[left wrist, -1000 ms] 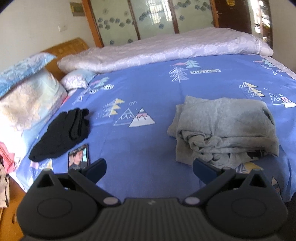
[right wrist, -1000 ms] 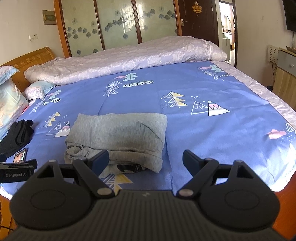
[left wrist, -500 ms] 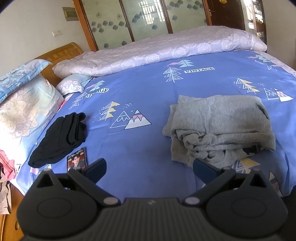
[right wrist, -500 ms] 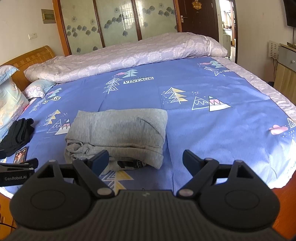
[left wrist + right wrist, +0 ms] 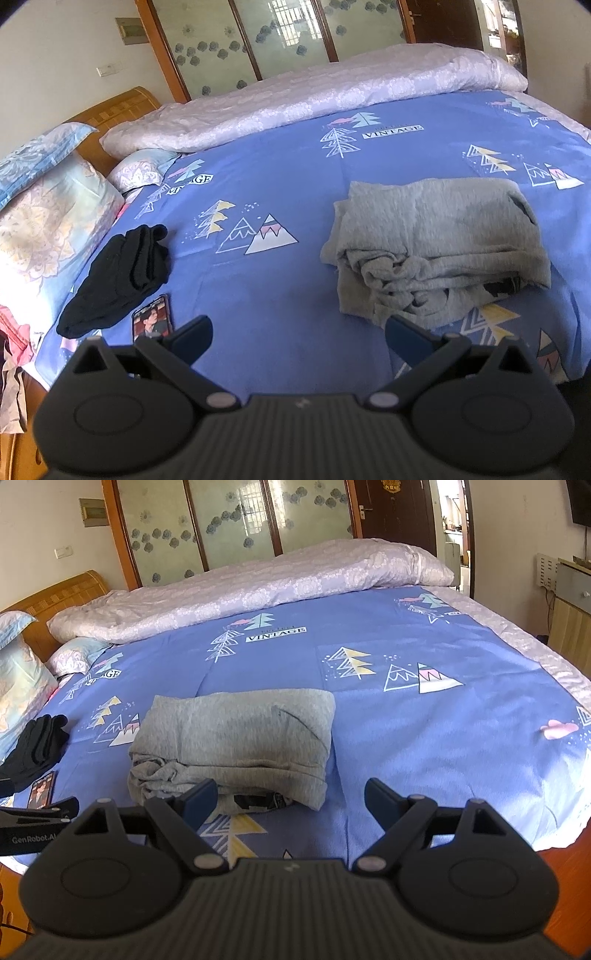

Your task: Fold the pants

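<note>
The grey pants (image 5: 436, 243) lie folded in a thick bundle on the blue bedsheet (image 5: 280, 184), with crumpled layers at the near edge. They also show in the right wrist view (image 5: 236, 742). My left gripper (image 5: 298, 334) is open and empty, held above the bed's near edge, to the left of the pants. My right gripper (image 5: 286, 797) is open and empty, in front of the bundle's near right corner, apart from it. The left gripper's side (image 5: 33, 823) shows at the left edge of the right wrist view.
A black garment (image 5: 118, 280) and a phone (image 5: 153, 319) lie near the bed's left edge. Pillows (image 5: 48, 229) and a wooden headboard (image 5: 110, 114) are at left. A rolled pale quilt (image 5: 251, 587) lies across the far side. A cabinet (image 5: 569, 605) stands at right.
Both grippers have drawn back and risen slightly from the bed; the pants look a little farther away. The pants have not moved. Both grippers stay open.
</note>
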A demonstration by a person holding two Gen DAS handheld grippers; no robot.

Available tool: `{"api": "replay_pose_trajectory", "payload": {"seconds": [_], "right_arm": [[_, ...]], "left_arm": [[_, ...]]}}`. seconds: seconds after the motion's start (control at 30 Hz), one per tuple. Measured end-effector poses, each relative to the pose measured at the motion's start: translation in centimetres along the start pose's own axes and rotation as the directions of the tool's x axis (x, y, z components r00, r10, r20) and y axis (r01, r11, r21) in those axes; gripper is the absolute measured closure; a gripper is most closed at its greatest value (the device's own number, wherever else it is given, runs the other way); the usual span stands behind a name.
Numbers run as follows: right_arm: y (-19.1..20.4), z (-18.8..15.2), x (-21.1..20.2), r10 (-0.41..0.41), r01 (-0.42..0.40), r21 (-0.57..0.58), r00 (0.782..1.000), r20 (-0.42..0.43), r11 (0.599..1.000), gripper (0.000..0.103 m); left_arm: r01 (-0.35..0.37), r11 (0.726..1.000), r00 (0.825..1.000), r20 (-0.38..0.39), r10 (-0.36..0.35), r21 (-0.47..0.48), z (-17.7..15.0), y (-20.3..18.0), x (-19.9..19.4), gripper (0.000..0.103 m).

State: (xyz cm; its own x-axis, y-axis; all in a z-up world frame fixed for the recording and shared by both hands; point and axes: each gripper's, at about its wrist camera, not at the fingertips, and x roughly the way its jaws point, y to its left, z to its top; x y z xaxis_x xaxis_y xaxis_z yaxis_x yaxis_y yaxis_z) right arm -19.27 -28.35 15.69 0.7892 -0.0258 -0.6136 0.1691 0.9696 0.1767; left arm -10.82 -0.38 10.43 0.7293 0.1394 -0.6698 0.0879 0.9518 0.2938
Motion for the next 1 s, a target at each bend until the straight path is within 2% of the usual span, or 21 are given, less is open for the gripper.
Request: {"api": "replay_pose_trajectory", "payload": {"seconds": [0.5,1.0], "right_arm": [[-0.69,-0.52,0.51,0.009,-0.009,0.027,1.000,-0.014,1.000,0.015],[-1.02,-0.64,0.72,0.013,-0.012,0.036,1.000,-0.019,0.999,0.015]], "left_arm": [[0.002,0.999,1.000,-0.022,-0.001,0.037,-0.28,-0.96,0.50,0.000],[0.014,1.000,0.999,-0.044,-0.013,0.028,-0.34,-0.97,0.85,0.000]]}}
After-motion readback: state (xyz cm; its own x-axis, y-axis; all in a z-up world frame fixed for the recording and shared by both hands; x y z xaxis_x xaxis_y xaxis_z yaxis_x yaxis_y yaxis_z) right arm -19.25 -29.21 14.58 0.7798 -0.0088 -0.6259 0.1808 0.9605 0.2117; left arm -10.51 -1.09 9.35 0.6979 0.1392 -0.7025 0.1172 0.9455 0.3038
